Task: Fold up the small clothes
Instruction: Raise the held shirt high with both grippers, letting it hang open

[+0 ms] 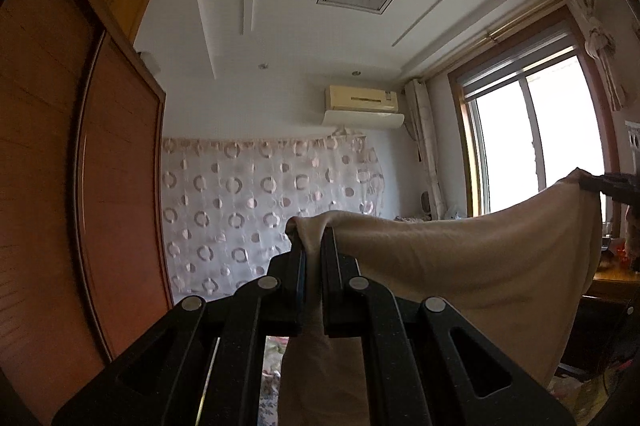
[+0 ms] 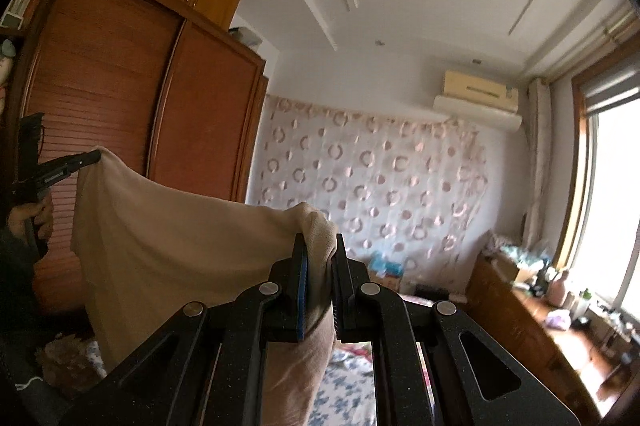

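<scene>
A beige garment (image 1: 460,266) hangs in the air, stretched between both grippers. My left gripper (image 1: 311,238) is shut on one top corner, cloth bunched between its black fingers. The right gripper (image 1: 600,183) shows at the right edge of the left wrist view, pinching the other corner. In the right wrist view my right gripper (image 2: 320,246) is shut on the beige garment (image 2: 168,246), which drapes down and to the left. There the left gripper (image 2: 86,158) holds the far corner, with a person's hand (image 2: 30,216) behind it. The cloth's lower edge is hidden.
A brown wooden wardrobe (image 2: 132,97) stands at the left. A patterned curtain (image 2: 372,177) covers the far wall under an air conditioner (image 2: 476,97). A bright window (image 1: 532,141) and a cluttered wooden desk (image 2: 532,310) are at the right. Floral bedding (image 2: 348,386) lies below.
</scene>
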The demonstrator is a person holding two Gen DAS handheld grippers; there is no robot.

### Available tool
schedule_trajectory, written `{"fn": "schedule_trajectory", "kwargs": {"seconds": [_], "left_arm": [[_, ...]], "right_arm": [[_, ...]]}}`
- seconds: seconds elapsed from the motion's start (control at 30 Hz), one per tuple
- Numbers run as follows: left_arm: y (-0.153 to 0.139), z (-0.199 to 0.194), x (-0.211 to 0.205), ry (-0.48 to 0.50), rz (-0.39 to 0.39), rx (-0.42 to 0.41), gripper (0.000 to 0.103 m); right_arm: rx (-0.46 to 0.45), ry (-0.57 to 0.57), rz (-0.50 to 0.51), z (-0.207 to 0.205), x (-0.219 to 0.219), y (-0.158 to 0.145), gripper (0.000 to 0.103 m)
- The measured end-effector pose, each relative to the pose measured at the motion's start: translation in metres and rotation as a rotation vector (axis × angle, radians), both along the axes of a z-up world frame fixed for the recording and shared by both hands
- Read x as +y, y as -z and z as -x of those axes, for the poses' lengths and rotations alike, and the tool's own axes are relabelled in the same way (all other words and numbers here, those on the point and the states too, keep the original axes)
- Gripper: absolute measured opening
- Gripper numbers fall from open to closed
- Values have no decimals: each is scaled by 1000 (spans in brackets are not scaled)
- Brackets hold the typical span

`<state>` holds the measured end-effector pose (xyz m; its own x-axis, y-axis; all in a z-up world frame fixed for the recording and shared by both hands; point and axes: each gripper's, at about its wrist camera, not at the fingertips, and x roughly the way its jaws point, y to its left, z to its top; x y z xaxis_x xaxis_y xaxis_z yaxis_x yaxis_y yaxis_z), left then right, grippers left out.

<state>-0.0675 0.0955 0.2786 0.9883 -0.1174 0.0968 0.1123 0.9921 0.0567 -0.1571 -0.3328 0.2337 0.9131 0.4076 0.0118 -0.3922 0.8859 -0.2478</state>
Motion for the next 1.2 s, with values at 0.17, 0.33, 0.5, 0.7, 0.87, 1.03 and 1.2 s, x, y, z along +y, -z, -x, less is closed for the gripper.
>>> {"fn": "schedule_trajectory", "kwargs": {"seconds": [0.17,0.33,0.5,0.7,0.87,1.03,1.2], "left_arm": [[6,-8,2,0,1,10,7],[39,-68,6,-21,-1,112,7],[92,-153,11,-43,-15,217,7],[155,-251,18,-78,-25,353,7],[185,-307,8,-82,-38,451,7],[202,-346,-2,-84,-55,516,7],[227,-386,-4,-73,-57,599,7]], "right_arm": [[-10,36,23,0,5,17,10],[41,73,53,-33,17,37,10],[140,93,76,-117,29,94,10],[274,107,52,-231,42,175,10],[376,152,79,-313,59,218,10],[450,171,71,-378,69,225,10],[528,190,99,-429,73,197,10]]}}
